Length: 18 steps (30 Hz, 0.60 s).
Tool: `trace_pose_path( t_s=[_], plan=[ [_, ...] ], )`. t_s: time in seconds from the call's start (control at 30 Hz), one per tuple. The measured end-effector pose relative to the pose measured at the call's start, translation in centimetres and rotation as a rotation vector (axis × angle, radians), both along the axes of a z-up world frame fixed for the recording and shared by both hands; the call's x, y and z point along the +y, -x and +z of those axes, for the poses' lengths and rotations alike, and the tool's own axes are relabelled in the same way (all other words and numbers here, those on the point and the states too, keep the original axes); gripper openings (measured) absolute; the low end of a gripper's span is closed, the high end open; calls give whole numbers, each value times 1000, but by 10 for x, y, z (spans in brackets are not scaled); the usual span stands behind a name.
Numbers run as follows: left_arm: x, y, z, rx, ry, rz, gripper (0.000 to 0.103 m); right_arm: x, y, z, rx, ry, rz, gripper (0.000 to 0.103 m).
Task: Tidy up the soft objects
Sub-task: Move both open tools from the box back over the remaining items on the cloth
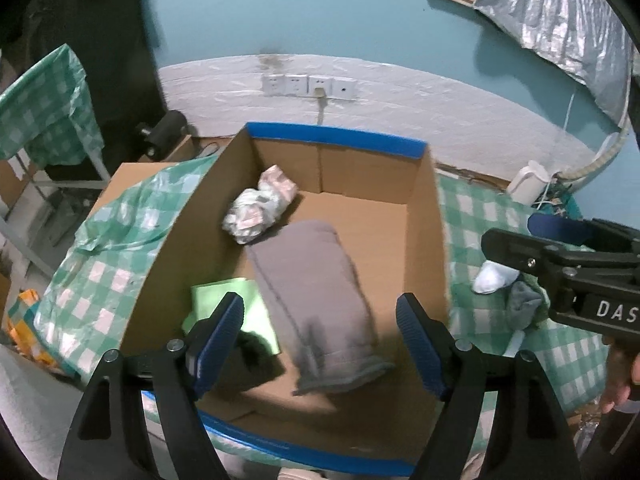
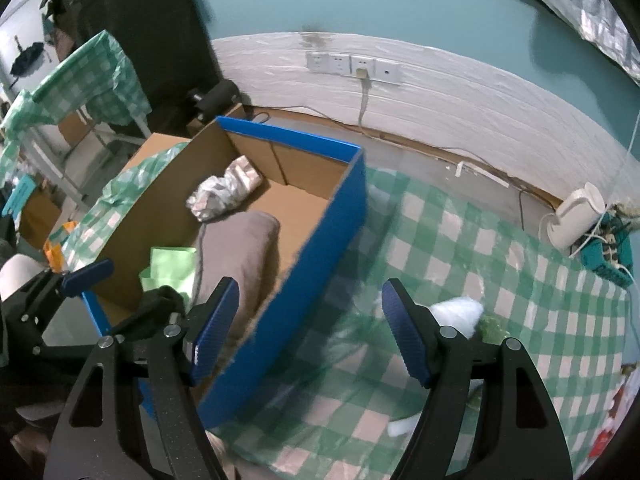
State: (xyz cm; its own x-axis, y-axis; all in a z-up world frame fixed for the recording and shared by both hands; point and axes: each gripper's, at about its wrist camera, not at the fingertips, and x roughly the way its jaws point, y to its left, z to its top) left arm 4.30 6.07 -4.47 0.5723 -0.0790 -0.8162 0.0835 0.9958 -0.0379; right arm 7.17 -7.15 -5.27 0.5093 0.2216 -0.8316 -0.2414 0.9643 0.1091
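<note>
A cardboard box (image 1: 424,216) with blue tape on its rim stands on a green checked cloth (image 2: 460,240). In it lie a grey folded towel (image 1: 316,296), a light green cloth (image 1: 236,308), a dark sock (image 1: 256,350) and a white-pink crumpled cloth (image 1: 260,208). My left gripper (image 1: 320,340) is open and empty above the box's near end. My right gripper (image 2: 310,330) is open and empty over the cloth right of the box (image 2: 320,256). A white sock (image 2: 456,312) lies just past its right finger; a white sock (image 1: 494,278) and a grey sock (image 1: 524,304) show in the left view.
A white kettle (image 2: 576,220) and a teal basket (image 2: 604,256) stand at the table's far right. A wall with sockets (image 1: 308,86) runs behind. Another checked table (image 1: 44,108) stands at the left.
</note>
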Motion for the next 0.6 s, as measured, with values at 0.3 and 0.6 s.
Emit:
trace_pose_path(
  t_s=[0.3,0.6],
  plan=[
    [-36,7,4,-46,-8,-93,80,-44,11,-4,9,-13,-66,77],
    [-64,4,4,-15,14,-129,76,-91,20,-3,-5,-5,-134,78]
  ],
)
